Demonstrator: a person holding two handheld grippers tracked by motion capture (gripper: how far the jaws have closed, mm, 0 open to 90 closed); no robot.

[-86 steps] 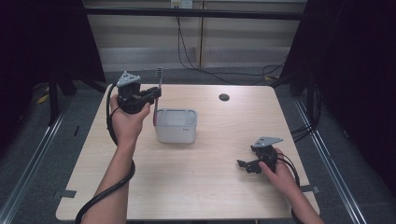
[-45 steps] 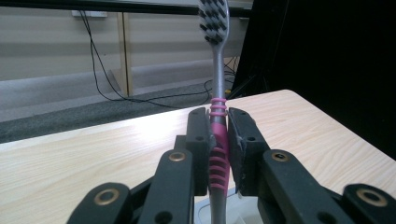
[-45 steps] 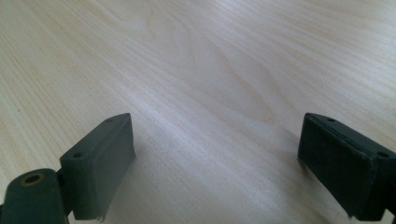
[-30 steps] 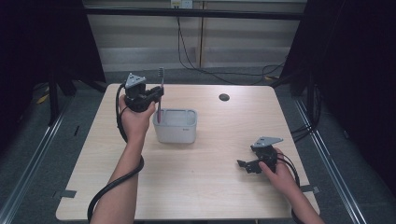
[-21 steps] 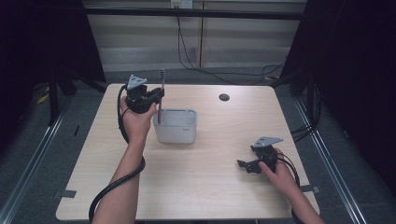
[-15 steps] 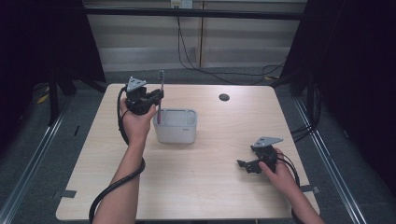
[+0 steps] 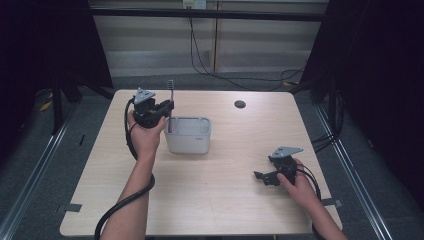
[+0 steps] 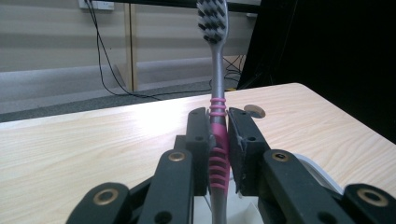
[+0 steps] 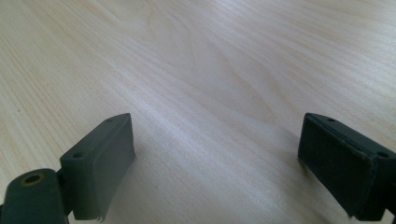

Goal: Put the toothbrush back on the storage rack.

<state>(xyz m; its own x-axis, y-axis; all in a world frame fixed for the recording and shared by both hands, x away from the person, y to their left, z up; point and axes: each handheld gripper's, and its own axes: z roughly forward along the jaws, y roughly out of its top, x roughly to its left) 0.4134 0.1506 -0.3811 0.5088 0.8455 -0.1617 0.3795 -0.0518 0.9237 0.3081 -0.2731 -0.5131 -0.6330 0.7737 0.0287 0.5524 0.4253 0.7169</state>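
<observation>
The left gripper (image 7: 159, 109) has its jaws clamped on the pink grip of a toothbrush (image 8: 217, 140), which stands upright, bristles on top, its lower end inside the grey container (image 7: 188, 135) near the desk's (image 7: 225, 200) far left corner. The right gripper (image 7: 267, 176) rests near the desk's near right corner, jaws wide apart over bare wood.
</observation>
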